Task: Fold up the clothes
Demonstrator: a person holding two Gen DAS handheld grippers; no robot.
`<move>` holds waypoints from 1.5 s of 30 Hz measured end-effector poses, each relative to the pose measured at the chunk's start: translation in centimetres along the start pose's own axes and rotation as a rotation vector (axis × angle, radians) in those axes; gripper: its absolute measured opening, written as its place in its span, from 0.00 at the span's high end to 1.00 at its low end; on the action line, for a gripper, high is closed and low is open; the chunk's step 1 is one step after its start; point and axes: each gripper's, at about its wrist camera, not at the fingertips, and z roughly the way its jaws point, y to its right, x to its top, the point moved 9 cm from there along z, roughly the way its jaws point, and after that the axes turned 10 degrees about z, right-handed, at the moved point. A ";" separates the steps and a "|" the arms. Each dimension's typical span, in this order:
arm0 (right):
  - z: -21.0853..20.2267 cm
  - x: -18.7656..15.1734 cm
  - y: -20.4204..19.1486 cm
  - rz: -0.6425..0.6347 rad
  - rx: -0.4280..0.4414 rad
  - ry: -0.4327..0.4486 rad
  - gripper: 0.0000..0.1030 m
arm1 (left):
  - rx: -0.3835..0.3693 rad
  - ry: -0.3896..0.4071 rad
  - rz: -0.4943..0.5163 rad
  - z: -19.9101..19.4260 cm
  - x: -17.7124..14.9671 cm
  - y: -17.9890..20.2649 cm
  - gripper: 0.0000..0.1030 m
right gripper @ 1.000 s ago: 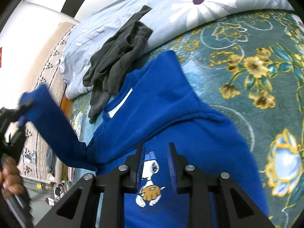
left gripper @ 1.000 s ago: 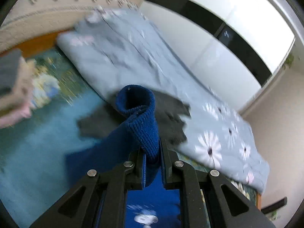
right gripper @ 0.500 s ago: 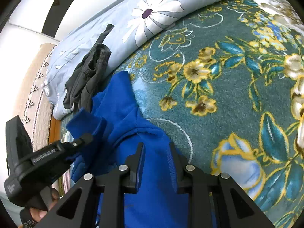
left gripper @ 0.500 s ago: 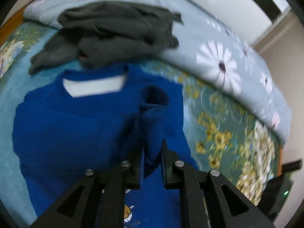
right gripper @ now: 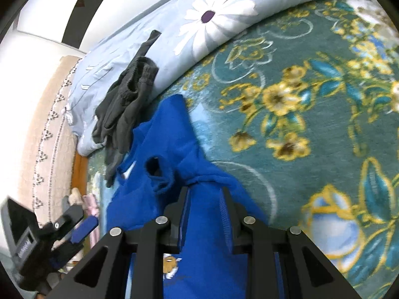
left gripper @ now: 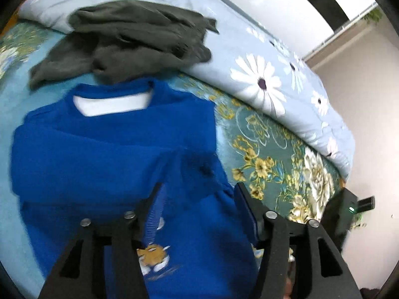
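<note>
Left wrist view: the left gripper (left gripper: 197, 199) is pointing down at the blue sweatshirt (left gripper: 104, 154), which is lying flat on the floral bedspread (left gripper: 269, 149). Its jaws are opening; the sleeve cuff (left gripper: 199, 167) is sitting loose between them, no longer pinched as it was a second ago, and now resting across the sweatshirt's chest. A grey garment (left gripper: 129, 37) is lying just beyond the sweatshirt's collar, partly on the daisy-print duvet (left gripper: 261, 84). Right wrist view: the right gripper (right gripper: 203, 199) is hanging over the sweatshirt's other side, jaws narrowly parted with blue fabric between them; whether they are pinching it cannot be told.
</note>
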 end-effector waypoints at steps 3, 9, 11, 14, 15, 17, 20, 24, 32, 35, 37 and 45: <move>1.4 -0.9 -1.8 0.011 0.089 -0.080 0.64 | 0.069 0.058 -0.073 -2.6 -0.6 -4.4 0.42; 5.7 -2.5 -3.5 0.102 0.091 -0.195 0.59 | 0.222 0.097 -0.408 -5.4 -5.8 -16.0 0.42; 6.4 -2.7 -3.8 0.142 0.059 -0.194 0.73 | 0.235 0.112 -0.478 -5.9 -7.3 -17.8 0.42; 7.0 -2.4 -5.1 0.152 0.041 -0.204 0.91 | 0.240 0.110 -0.516 -6.2 -8.4 -18.8 0.42; 7.1 -2.2 -5.8 0.145 0.047 -0.209 0.91 | 0.232 0.116 -0.524 -6.4 -8.5 -18.9 0.42; 6.2 -1.0 -9.4 0.042 0.141 -0.183 0.91 | 0.214 0.134 -0.526 -6.7 -8.1 -18.9 0.42; 3.0 1.1 -14.2 -0.101 0.346 -0.104 0.91 | 0.199 0.147 -0.515 -7.1 -7.8 -18.8 0.42; 3.0 3.1 -13.3 -0.228 0.290 -0.047 0.91 | 0.183 0.149 -0.523 -6.9 -7.7 -19.4 0.42; 7.5 3.3 -5.1 -0.137 0.008 -0.138 0.78 | 0.192 0.121 -0.516 -6.1 -7.8 -20.0 0.42; 5.7 3.5 -5.0 -0.112 -0.032 -0.098 0.70 | 0.206 0.114 -0.503 -5.9 -7.5 -20.2 0.42; 5.2 3.2 -5.5 -0.078 -0.018 -0.109 0.70 | 0.221 0.113 -0.484 -5.7 -6.9 -20.4 0.42; 6.9 3.6 -6.6 0.000 -0.117 -0.113 0.70 | 0.275 0.059 -0.388 -3.9 -6.3 -20.4 0.42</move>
